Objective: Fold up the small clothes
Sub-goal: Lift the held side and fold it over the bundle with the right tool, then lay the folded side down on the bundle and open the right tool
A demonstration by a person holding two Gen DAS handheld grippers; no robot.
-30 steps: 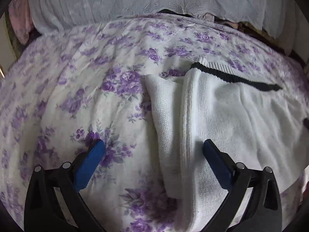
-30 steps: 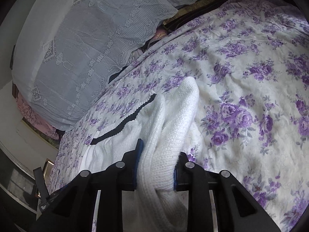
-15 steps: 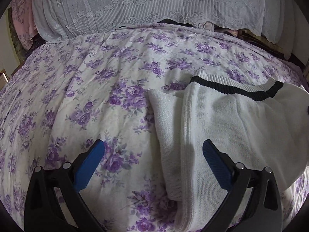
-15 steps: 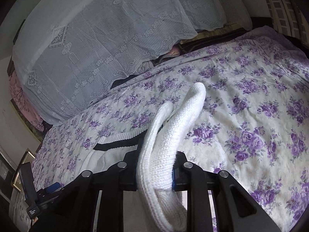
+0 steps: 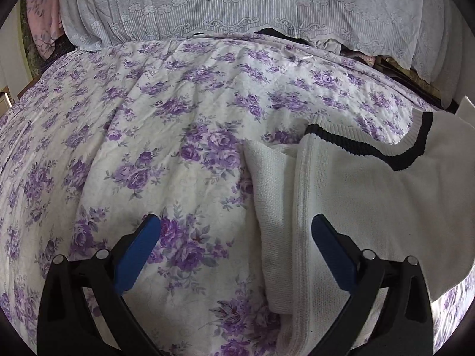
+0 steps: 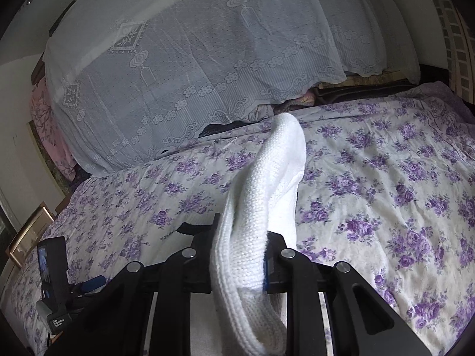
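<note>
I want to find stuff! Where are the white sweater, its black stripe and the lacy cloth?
white sweater (image 5: 356, 195): left wrist view, flat body.
black stripe (image 5: 371, 149): left wrist view, neckline band.
lacy cloth (image 6: 193, 59): right wrist view, middle.

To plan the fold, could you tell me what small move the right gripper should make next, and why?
Probably carry the pinched sleeve across over the sweater: the right gripper is shut on it, the body lies flat on the bedspread, and the left gripper is open.
</note>
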